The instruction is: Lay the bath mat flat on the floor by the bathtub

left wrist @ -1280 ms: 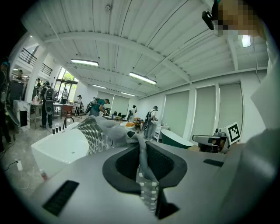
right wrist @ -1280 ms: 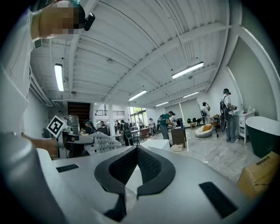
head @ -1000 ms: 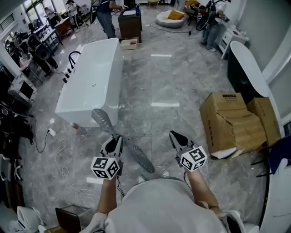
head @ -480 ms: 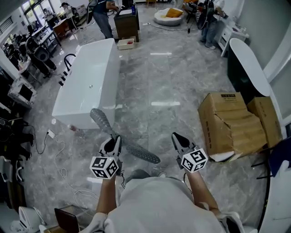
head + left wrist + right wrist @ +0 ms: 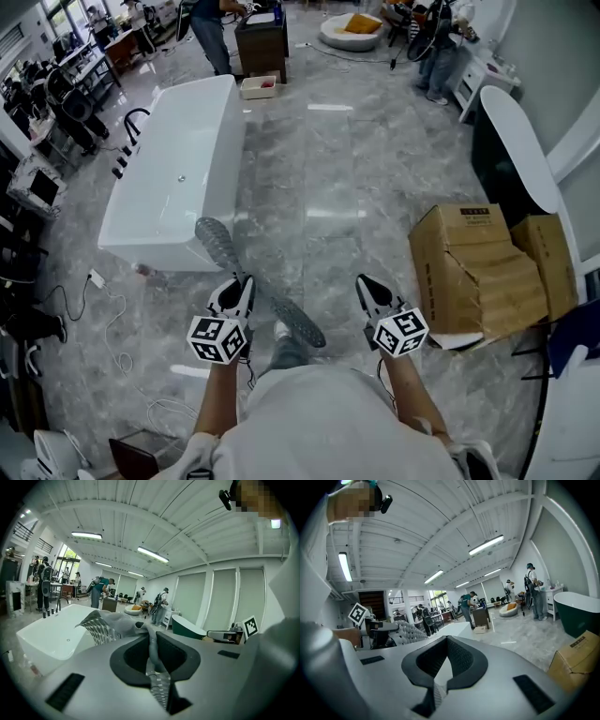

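Grey marble floor [image 5: 319, 187], white bathtub [image 5: 178, 159]

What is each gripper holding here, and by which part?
The left gripper pinches the mat near the middle of its length, both ends free. The right gripper is shut, empty.

Open lab hall; freestanding bathtub [image 5: 176, 173]; cardboard boxes [image 5: 476, 272]; workers [image 5: 208, 33] in background.

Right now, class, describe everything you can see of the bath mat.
The bath mat is grey, flexible-looking, dotted with a fine pattern. Bunched, not flat, it is pinched near its middle by the left tongs, clear of the floor. One end fans towards the bathtub; the other trails back towards the person.
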{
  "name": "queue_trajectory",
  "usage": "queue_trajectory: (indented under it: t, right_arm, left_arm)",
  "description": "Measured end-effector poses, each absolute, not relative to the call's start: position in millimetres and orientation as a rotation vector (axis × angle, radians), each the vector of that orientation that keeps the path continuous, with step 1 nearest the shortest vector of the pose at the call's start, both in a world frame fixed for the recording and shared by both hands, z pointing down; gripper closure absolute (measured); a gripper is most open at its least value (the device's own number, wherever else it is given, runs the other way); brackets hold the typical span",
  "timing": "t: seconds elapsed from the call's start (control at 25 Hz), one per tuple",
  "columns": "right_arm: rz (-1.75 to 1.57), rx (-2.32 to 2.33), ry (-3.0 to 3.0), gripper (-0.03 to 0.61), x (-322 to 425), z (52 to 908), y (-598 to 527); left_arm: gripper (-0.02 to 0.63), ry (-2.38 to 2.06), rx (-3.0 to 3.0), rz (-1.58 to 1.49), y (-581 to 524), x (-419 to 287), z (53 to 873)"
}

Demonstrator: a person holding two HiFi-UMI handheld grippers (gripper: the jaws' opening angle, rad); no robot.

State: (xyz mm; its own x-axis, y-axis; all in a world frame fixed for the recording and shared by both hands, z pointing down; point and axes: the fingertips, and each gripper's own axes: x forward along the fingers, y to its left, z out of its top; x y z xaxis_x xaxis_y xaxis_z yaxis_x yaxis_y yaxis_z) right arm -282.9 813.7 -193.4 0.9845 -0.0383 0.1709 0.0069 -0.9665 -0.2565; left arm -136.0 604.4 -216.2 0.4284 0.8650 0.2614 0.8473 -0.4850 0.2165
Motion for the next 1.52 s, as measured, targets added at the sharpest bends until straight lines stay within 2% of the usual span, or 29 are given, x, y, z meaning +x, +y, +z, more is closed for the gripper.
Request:
queue_trajectory:
  t: [0.4,0.8,1.12,1.52]
  right_arm:
    - [-0.264,-2.868,-0.087,0.555,-139.7,-198.7,820.8]
    - [-0.286,-2.810,-0.178,0.555,-69.7,-183.0,851.3]
    - [-0.369,-2.762,-0.068,0.555,-8.4,-143.1,901.2]
    - [-0.523,-2.687,0.283,0.555,110.2,-96.4,956.5]
  left_arm:
    - [0.565,1.764,2.527,0.628,631.0,-3.9,-189.7]
    - [0.566,1.877,2.539,0.663,666.3,83.1,-163.3]
    - [0.565,1.781,2.586,0.808,714.9,141.9,-121.1]
    - [0.568,1.509,2.677,1.054,755.3,194.8,-53.9]
